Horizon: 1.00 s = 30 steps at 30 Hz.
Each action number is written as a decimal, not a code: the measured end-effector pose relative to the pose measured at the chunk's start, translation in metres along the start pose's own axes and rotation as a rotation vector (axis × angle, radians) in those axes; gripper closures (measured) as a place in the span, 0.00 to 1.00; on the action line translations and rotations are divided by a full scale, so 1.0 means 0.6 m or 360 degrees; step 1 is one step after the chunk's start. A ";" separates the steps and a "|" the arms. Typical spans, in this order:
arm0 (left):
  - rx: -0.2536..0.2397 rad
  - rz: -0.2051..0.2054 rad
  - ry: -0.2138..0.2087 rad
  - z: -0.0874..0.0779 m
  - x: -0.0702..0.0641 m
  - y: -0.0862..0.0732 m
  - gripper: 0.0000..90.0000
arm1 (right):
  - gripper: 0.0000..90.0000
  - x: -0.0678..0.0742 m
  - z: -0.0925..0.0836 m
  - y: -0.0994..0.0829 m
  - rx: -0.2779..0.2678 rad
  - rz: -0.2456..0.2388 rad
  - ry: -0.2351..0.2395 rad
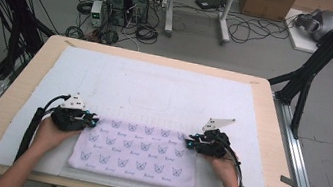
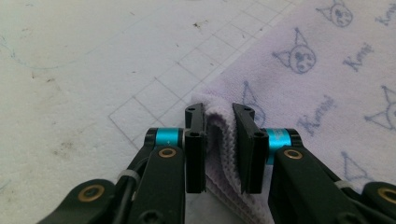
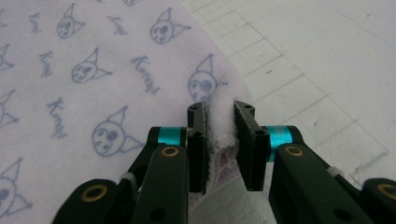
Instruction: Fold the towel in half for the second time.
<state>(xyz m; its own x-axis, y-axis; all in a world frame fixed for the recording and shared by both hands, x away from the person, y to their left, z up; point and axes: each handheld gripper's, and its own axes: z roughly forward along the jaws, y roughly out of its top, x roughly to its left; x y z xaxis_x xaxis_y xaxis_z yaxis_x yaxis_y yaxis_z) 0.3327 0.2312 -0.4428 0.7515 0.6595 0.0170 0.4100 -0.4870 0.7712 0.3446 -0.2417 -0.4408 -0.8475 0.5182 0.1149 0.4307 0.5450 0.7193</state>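
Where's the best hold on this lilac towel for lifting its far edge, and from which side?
Take the towel by its two far corners, each gripper coming in from its own outer side. It lies flat on the mat, so only edges and corners offer a bite. The left gripper and right gripper each pinch bunched corner fabric between their fingers.
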 end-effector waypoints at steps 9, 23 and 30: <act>-0.0016 0.0008 0.0056 -0.001 -0.008 0.006 0.91 | 0.89 0.002 -0.010 0.005 -0.0036 -0.0004 0.0006; -0.0103 -0.0020 0.0178 0.001 0.039 0.104 0.92 | 0.90 -0.055 -0.054 0.087 -0.0089 -0.0015 -0.0168; -0.0123 -0.0021 0.0264 0.015 0.068 0.160 0.92 | 0.90 -0.094 -0.062 0.135 -0.0093 -0.0023 -0.0285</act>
<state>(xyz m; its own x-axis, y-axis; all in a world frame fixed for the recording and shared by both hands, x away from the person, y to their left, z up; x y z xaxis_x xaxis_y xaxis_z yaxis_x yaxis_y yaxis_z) 0.4073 0.2062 -0.3738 0.6480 0.7542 0.1064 0.3737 -0.4365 0.8184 0.4157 -0.2509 -0.3633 -0.7824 0.6226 -0.0158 0.3959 0.5167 0.7591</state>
